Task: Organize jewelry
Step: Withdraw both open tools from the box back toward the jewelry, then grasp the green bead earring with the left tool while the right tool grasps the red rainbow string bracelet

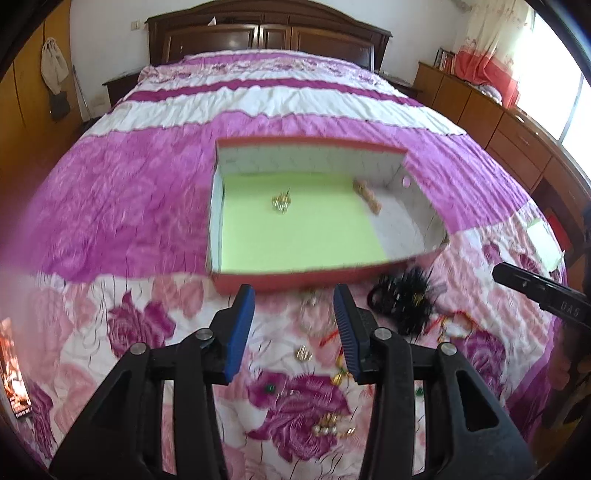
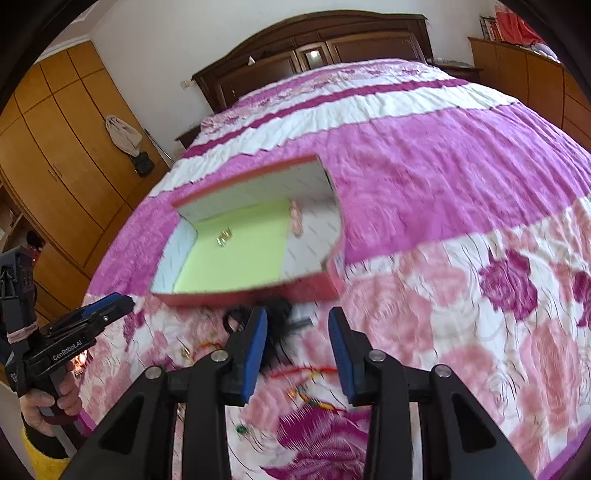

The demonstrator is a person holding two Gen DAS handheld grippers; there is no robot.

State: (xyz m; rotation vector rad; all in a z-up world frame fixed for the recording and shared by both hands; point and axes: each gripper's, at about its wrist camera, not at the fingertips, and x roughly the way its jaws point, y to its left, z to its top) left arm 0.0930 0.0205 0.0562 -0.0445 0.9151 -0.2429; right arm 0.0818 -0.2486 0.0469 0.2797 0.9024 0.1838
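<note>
A red box (image 1: 280, 282) with a green floor lies open on the bed; it also shows in the right wrist view (image 2: 258, 293). Inside lie a gold piece (image 1: 282, 202) (image 2: 224, 236) and a beaded piece (image 1: 367, 195) (image 2: 295, 218). My left gripper (image 1: 293, 314) is open and empty, just short of the box's near wall, above loose gold and red jewelry (image 1: 334, 376) on the floral quilt. A black feathery ornament (image 1: 406, 299) (image 2: 273, 314) lies to its right. My right gripper (image 2: 297, 336) is open and empty above a red string piece (image 2: 306, 371).
The bed's quilt (image 2: 443, 184) stretches back to a dark wooden headboard (image 1: 266, 33). Wooden wardrobes (image 2: 55, 147) stand on the left, low cabinets (image 1: 498, 122) on the right. The right gripper's body shows at the left wrist view's right edge (image 1: 543, 295).
</note>
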